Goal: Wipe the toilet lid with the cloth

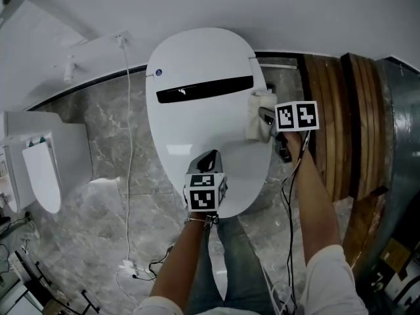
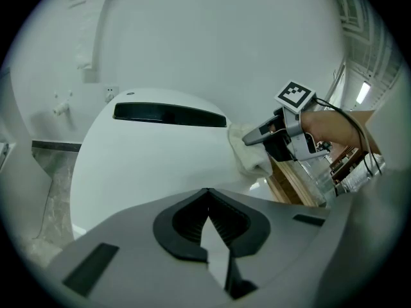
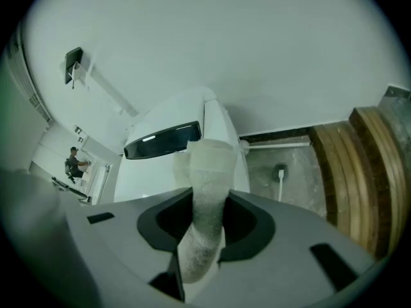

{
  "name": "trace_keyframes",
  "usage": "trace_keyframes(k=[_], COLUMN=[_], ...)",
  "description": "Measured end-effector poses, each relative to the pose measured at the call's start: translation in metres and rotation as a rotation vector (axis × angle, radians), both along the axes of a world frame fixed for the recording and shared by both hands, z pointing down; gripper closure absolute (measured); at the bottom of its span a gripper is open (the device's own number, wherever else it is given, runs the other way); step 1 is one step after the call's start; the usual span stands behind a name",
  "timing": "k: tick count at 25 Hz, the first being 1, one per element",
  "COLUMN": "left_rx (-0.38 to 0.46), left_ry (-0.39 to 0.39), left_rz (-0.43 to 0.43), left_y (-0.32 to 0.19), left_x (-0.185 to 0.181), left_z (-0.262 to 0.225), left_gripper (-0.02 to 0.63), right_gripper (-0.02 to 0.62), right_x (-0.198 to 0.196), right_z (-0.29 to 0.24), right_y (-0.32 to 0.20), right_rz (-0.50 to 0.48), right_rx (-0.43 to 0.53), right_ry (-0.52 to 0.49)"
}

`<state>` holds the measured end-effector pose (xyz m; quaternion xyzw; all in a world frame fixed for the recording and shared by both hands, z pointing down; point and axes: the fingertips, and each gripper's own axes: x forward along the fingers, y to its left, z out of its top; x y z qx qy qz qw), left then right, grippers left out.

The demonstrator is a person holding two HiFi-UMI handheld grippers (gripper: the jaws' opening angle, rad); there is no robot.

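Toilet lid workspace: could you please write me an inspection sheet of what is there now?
Surface: white toilet lid, closed and glossy, with a dark strip near its back.
Job's things: cloth at the lid's right edge.
Clutter: nothing seen.
Grippers: right hand-held gripper shut on the cloth; left hand-held gripper shut, empty, over the lid's front.
Cables: white cord runs down left of the toilet; black cable hangs beside the right arm.
Surroundings: grey marble floor, wooden panels at right, white wall.
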<state>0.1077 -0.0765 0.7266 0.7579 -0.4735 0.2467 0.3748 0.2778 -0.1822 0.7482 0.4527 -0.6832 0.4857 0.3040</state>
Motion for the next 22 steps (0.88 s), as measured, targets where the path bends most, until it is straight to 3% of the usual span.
trace_keyframes(k=[2, 4, 9, 12, 15, 18, 22], left_rx=[-0.002, -0.015, -0.031, -0.046, -0.04, -0.034, -0.03], left_ry=[-0.001, -0.011, -0.025, -0.043, -0.062, -0.068, -0.053], left_rz=[-0.028, -0.073, -0.214, -0.276, -0.289, -0.302, -0.291], left_y=[0.005, 0.013, 0.037, 0.048, 0.056, 0.06, 0.061], left_x=[-0.014, -0.037, -0.116, -0.16, -0.189, -0.206, -0.194], left_z=[-0.001, -0.001, 0.003, 0.002, -0.002, -0.004, -0.002], left_gripper=[0.592, 0.592, 0.592, 0.592, 0.592, 0.592, 0.592], right_gripper=[0.494, 0.494, 0.494, 0.494, 0.494, 0.494, 0.492], right_x=[-0.008, -0.033, -0.17, -0.251, -0.301, -0.322, -0.304], right_z=[-0.006, -0.014, -0.018, -0.014, -0.005, 0.006, 0.012], right_y=[0.001, 0.01, 0.056, 0.087, 0.112, 0.123, 0.118], right_rz=[0.013, -0.035, -0.256, -0.331, -0.374, -0.398, -0.396], right_rx=[0.038, 0.068, 0.022, -0.037, -0.074, -0.074, -0.056], right_ry=[0.026, 0.013, -0.151, -0.262, -0.281, -0.247, -0.201])
